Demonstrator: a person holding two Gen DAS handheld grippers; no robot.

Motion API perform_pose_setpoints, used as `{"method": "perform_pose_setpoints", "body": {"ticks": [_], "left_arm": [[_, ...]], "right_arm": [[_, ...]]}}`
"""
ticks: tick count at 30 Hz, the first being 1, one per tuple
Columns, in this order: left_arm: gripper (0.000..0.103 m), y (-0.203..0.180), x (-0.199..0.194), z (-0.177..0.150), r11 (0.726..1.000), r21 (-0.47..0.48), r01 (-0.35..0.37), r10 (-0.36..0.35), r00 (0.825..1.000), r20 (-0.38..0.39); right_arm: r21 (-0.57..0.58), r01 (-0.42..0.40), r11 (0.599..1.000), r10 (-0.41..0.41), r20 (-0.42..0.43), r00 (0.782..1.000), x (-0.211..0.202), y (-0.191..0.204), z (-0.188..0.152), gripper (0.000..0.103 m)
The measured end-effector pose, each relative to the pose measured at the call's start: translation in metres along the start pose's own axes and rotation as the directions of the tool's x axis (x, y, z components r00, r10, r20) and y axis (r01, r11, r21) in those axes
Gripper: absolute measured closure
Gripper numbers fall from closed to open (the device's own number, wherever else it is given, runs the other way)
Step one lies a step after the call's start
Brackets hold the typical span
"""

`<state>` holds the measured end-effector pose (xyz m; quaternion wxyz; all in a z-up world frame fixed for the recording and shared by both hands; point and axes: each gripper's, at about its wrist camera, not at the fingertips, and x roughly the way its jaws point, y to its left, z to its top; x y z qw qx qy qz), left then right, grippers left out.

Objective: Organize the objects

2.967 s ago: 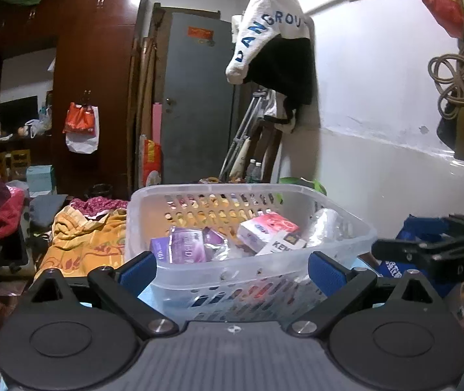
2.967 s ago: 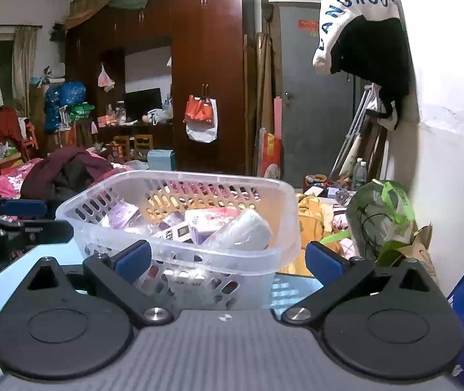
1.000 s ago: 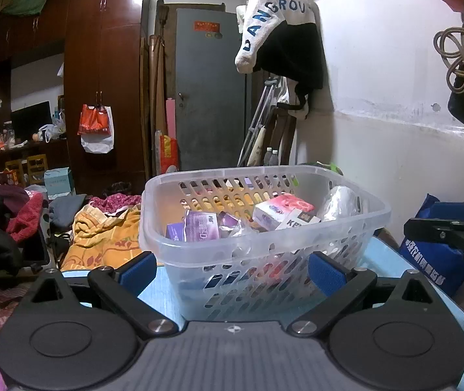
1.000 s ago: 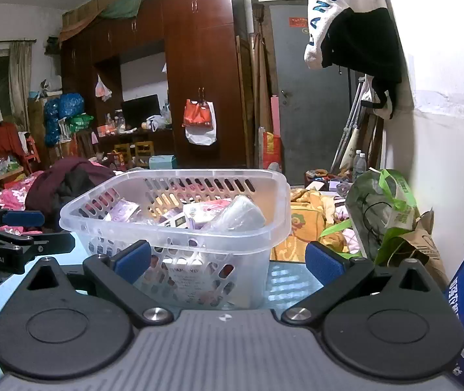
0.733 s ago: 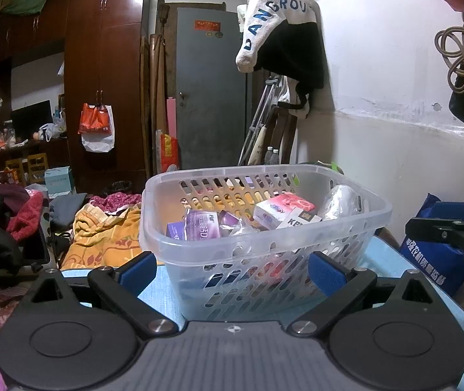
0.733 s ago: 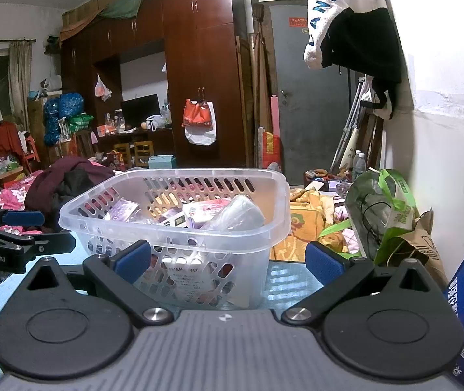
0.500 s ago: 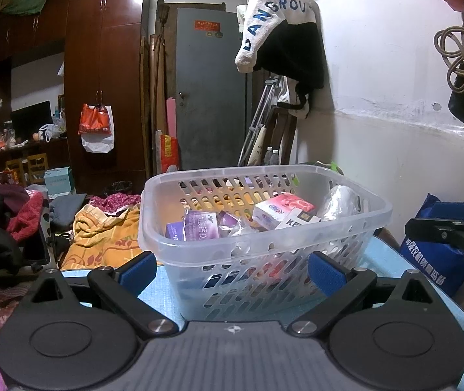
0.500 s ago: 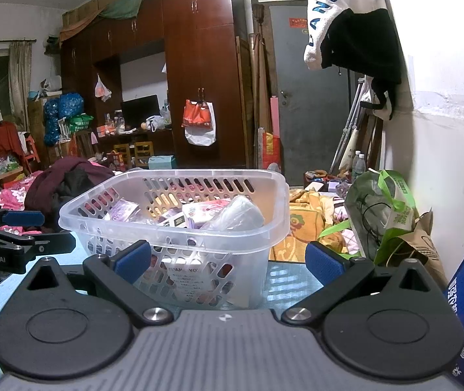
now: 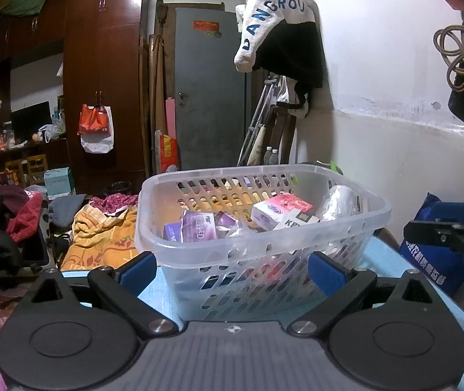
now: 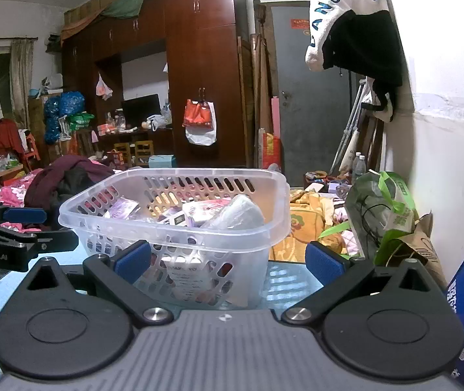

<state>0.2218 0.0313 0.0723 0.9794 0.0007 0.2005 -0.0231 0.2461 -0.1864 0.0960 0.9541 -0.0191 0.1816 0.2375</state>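
Basket [image 9: 264,254] of packets on blue table [image 10: 284,280] — both tools wide apart; empty.

1. A white and black garment [image 9: 280,29] is hanging on the wall.
2. An orange and white bag [image 9: 95,127] is hanging from the dark wooden wardrobe [image 9: 108,75].
3. A yellow patterned cloth [image 9: 101,238] is lying crumpled on the floor.
4. A green bag [image 10: 383,208] is sitting beside the white wall [image 10: 453,169].

A light blue table [image 9: 157,288] fills the lower middle of both views; 1 clear slotted basket [image 9: 264,247] stands directly on it.
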Motion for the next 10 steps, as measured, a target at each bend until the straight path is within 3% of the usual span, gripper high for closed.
{"method": "perform_pose_setpoints", "body": {"ticks": [10], "left_arm": [[0.002,-0.008,-0.002,0.013,0.999,0.016,-0.033,0.032,0.999,0.037]], "right_arm": [[-0.022,-0.007,1.000,0.007,0.011,1.000,0.003,0.007,0.006,0.000]]}}
